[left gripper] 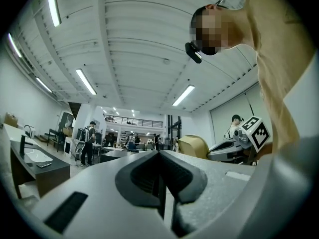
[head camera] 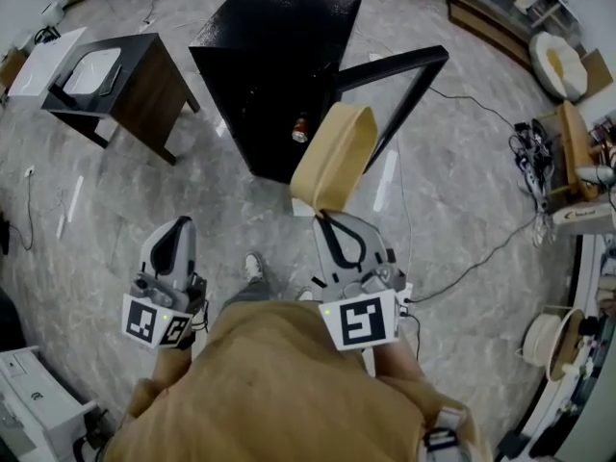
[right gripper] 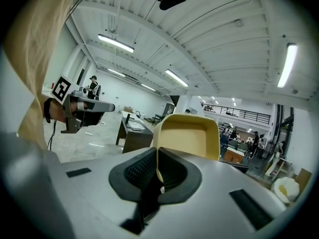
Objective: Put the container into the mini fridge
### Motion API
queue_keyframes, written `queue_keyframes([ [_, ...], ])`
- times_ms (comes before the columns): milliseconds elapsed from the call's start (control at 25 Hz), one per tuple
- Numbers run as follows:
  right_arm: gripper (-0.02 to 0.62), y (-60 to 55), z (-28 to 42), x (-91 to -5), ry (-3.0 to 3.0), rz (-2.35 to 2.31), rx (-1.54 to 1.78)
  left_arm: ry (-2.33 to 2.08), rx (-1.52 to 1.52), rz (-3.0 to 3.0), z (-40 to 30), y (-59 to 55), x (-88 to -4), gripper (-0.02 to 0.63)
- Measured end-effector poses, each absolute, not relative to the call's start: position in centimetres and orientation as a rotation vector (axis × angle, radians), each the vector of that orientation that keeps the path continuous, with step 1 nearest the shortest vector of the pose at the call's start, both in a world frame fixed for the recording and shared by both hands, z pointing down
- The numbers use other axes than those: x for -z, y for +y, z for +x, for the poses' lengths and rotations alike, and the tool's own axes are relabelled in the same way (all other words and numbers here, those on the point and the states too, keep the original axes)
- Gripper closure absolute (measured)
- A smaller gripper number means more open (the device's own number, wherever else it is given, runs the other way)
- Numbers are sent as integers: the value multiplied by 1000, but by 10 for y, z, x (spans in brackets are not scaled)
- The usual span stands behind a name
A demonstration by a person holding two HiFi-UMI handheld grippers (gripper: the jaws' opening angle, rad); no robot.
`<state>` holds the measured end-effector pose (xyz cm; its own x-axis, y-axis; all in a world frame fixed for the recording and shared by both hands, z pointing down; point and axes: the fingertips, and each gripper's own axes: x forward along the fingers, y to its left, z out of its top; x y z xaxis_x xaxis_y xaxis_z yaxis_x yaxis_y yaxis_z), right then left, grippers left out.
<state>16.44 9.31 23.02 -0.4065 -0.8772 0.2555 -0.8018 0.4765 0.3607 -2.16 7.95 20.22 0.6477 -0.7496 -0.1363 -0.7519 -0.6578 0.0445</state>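
Right gripper (head camera: 327,218): jaws nearly together, clamped on the thin rim of the tan container (head camera: 332,157). In the right gripper view the rim runs straight down between the pads (right gripper: 168,169), and the container's hollow side faces the camera. The container is held in the air, standing on edge beyond the jaw tips. It is on the near side of the mini fridge (head camera: 274,65) and not inside it.

Left gripper (head camera: 175,227): jaws closed against each other with nothing between them, as the left gripper view shows. It is left of the right gripper and well apart from the container.

The mini fridge is black and stands on the grey marbled floor (head camera: 115,219). Its door (head camera: 395,75) is swung open to the right. A small object (head camera: 300,128) sits inside the opening; I cannot identify it.

Far left is a dark side table (head camera: 125,85) with a white basin (head camera: 93,70) on top. A cable (head camera: 481,258) trails across the floor at right.
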Motion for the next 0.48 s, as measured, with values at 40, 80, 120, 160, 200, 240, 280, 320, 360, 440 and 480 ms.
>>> queue_keyframes([
  [40, 589, 87, 159, -231, -2311, 1401, 244, 1274, -224, -2839, -25, 70, -201, 604],
  [80, 589, 80, 152, -231, -2303, 1399, 237, 1257, -222, -2839, -29, 60, -199, 604],
  [120, 589, 72, 146, -232, -2294, 1396, 232, 1245, -220, -2841, -35, 49, -198, 604],
  [160, 589, 63, 139, -234, -2285, 1396, 228, 1237, -220, -2846, -42, 38, -198, 604],
  [200, 589, 54, 133, -235, -2275, 1398, 224, 1232, -219, -2854, -49, 28, -198, 604],
  [240, 589, 46, 127, -236, -2268, 1402, 218, 1226, -215, -2863, -56, 18, -199, 604],
  [280, 589, 38, 122, -237, -2261, 1406, 211, 1220, -208, -2871, -62, 9, -200, 604],
  [320, 589, 31, 117, -238, -2254, 1410, 204, 1214, -200, -2879, -67, 1, -200, 604],
  [360, 589, 24, 112, -239, -2247, 1411, 197, 1206, -192, -2887, -72, -7, -201, 604],
  [440, 589, 12, 102, -242, -2234, 1406, 185, 1186, -181, -2903, -80, -21, -203, 604],
  [480, 589, 6, 97, -245, -2230, 1399, 182, 1174, -179, -2908, -83, -28, -204, 604],
])
